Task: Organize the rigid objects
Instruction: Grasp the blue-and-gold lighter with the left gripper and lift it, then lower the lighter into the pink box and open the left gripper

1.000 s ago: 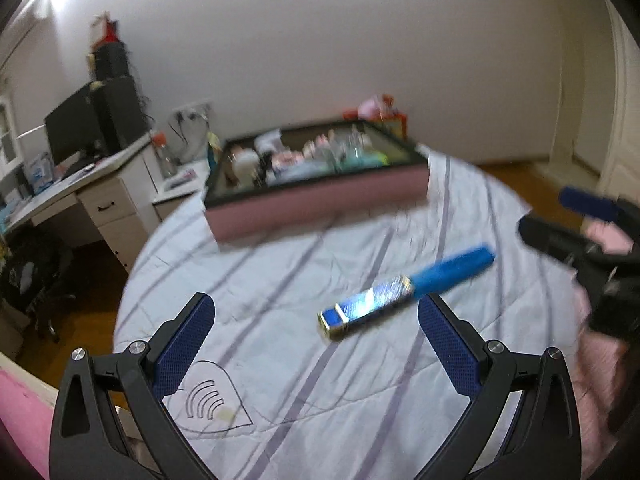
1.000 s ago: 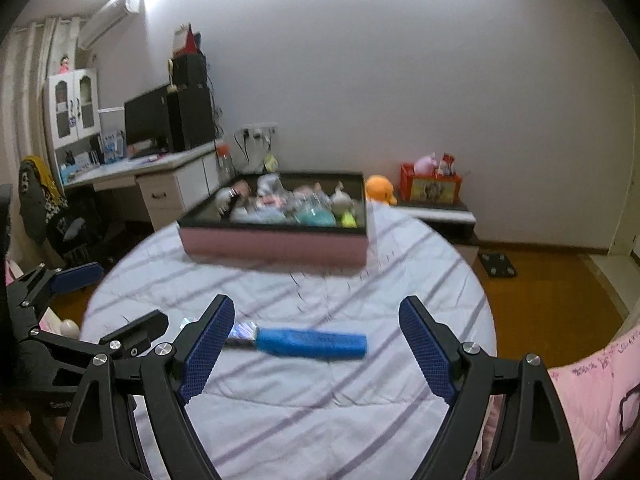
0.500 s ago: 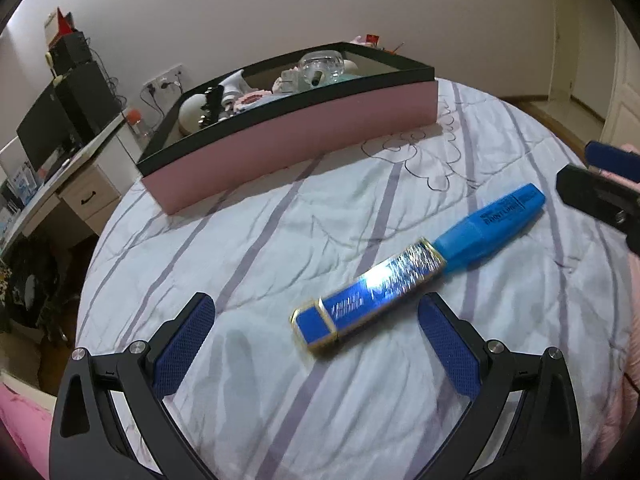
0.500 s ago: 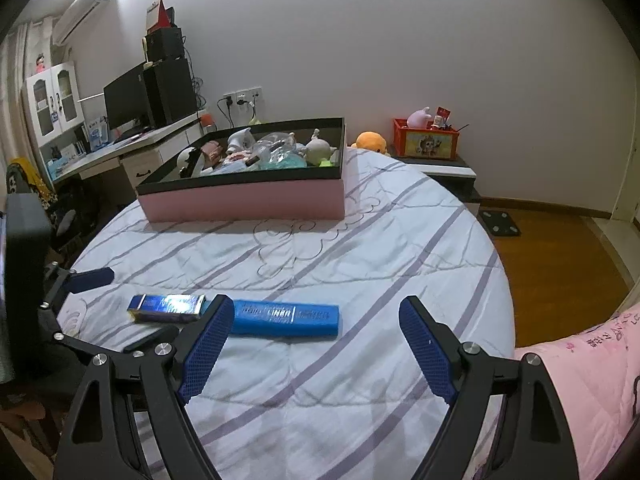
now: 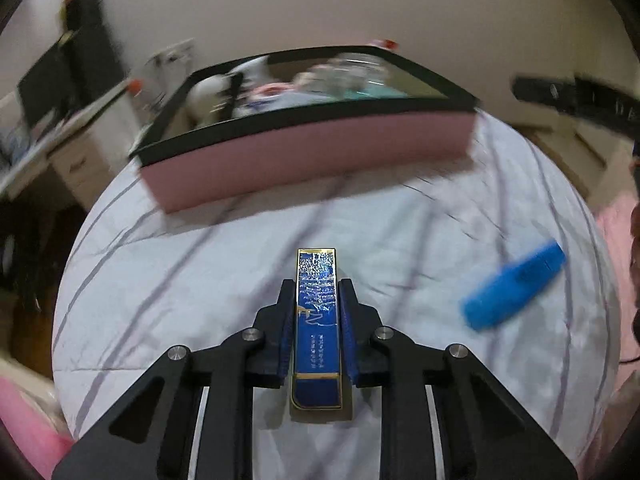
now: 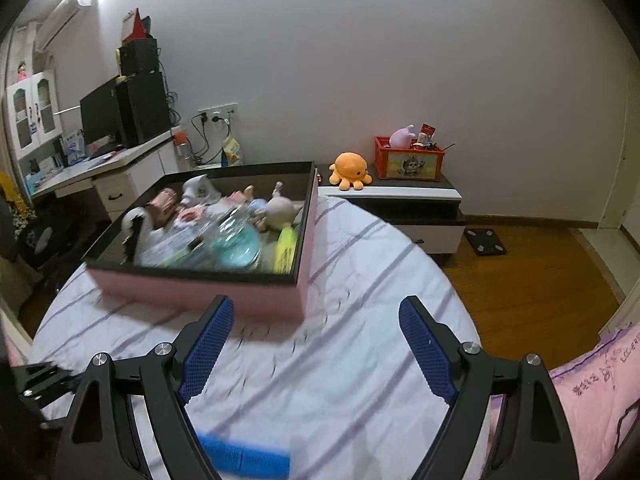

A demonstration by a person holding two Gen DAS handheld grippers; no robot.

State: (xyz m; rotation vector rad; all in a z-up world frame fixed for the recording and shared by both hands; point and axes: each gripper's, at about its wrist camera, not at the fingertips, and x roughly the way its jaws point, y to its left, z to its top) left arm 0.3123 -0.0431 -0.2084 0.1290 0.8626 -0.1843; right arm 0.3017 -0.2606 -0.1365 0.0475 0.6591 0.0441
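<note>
Left wrist alone shows tongs (image 5: 318, 312) gripping box (image 5: 318, 332).

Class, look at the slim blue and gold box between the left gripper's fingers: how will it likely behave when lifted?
The blue and gold box looks stiff: straight, sharp edges. Its glossy foil face may be slippery. It is slim, so probably light, and flat-sided, so unlikely to roll.

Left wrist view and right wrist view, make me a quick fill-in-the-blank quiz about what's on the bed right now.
1. The left tongs are shut on the ____ box.
2. The right tongs are ____, with nothing between them.
3. The light blue marker lies on the ____ bedsheet.
4. The tray of toys has ____ outer walls.

Missing words: dark blue; open; striped; pink
</note>
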